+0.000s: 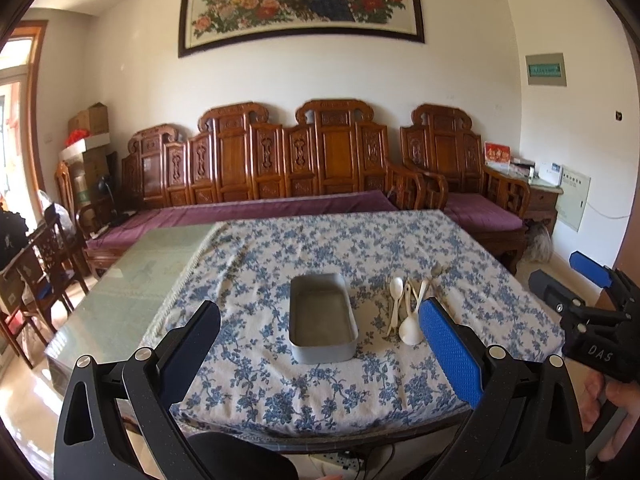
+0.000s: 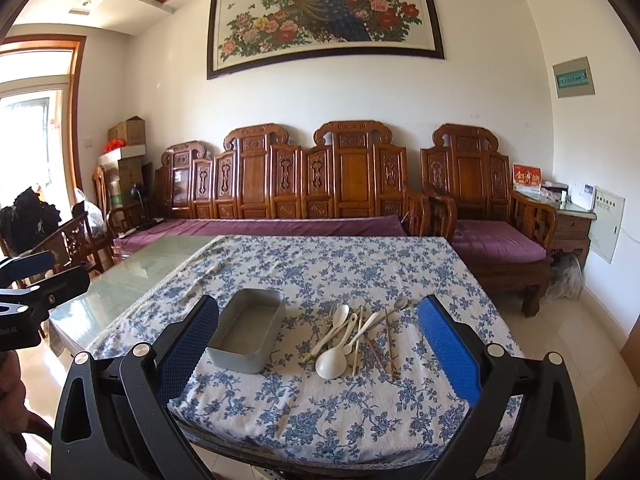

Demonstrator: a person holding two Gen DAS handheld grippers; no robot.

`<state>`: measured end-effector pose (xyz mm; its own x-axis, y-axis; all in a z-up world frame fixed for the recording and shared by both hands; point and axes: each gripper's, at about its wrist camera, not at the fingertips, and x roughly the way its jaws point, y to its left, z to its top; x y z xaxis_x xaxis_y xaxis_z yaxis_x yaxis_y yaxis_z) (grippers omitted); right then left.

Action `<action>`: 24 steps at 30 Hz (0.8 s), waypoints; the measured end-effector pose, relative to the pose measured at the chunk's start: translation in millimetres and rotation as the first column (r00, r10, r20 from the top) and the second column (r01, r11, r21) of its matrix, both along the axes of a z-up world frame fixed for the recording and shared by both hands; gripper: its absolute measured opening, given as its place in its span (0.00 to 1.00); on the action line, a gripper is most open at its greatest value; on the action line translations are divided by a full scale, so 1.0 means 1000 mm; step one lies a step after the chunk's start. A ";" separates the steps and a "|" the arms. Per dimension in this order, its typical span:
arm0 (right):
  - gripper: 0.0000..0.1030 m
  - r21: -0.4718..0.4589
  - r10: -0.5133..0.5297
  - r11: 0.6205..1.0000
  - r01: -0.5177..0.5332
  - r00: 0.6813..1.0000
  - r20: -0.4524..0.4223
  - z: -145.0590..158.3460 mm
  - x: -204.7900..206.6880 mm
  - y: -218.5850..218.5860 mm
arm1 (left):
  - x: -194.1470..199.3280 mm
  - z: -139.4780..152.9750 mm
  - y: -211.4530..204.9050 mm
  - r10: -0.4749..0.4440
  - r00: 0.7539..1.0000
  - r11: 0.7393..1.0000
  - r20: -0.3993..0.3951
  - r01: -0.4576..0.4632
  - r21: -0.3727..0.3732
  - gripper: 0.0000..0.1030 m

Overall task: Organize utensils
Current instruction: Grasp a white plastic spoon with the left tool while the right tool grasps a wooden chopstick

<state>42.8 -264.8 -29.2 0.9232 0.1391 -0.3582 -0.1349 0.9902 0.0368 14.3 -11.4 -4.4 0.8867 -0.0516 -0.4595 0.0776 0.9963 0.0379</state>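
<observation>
A grey rectangular metal tin [image 1: 323,317] [image 2: 248,329] sits empty on the blue-flowered tablecloth. To its right lies a loose pile of utensils [image 1: 408,312] [image 2: 356,336]: white plastic spoons, a large white ladle spoon [image 2: 331,363], a metal spoon [image 2: 398,305] and wooden chopsticks [image 2: 387,340]. My left gripper [image 1: 320,354] is open and empty, held above the table's near edge before the tin. My right gripper [image 2: 318,350] is open and empty, held above the near edge before the pile. It also shows at the right of the left wrist view [image 1: 592,304].
The table [image 1: 132,280] has a bare green glass part left of the cloth. A carved wooden sofa with purple cushions [image 1: 280,184] stands behind it. Wooden chairs [image 1: 40,276] stand at the left, and a side cabinet [image 1: 544,196] at the right.
</observation>
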 end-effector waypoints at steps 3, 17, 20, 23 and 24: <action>0.88 0.005 0.002 1.000 -0.002 0.999 -0.033 -0.016 0.017 -0.006 | 0.017 -0.012 0.000 -0.009 0.999 1.000 -0.041 0.010 0.010 0.94; 0.53 0.017 0.016 1.000 -0.014 0.988 -0.156 -0.073 0.112 -0.034 | 0.111 -0.056 -0.008 -0.074 0.983 0.995 -0.167 0.084 0.052 0.94; 0.50 0.021 0.000 1.000 0.004 0.982 -0.189 -0.090 0.140 -0.042 | 0.130 -0.066 -0.015 -0.093 0.977 0.992 -0.190 0.107 0.067 0.94; 0.43 0.016 -0.008 1.000 0.012 0.976 -0.217 -0.105 0.163 -0.047 | 0.157 -0.079 -0.023 -0.118 0.969 0.988 -0.219 0.137 0.075 0.89; 0.39 0.013 -0.007 1.000 0.010 0.971 -0.238 -0.114 0.175 -0.049 | 0.164 -0.083 -0.026 -0.122 0.966 0.987 -0.229 0.143 0.077 0.85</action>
<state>218.2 -313.9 -143.4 0.8129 0.1381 -0.5658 -0.1122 0.9904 0.0807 178.8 -37.4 -87.8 0.7497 -0.1100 -0.6526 0.2253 0.9696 0.0954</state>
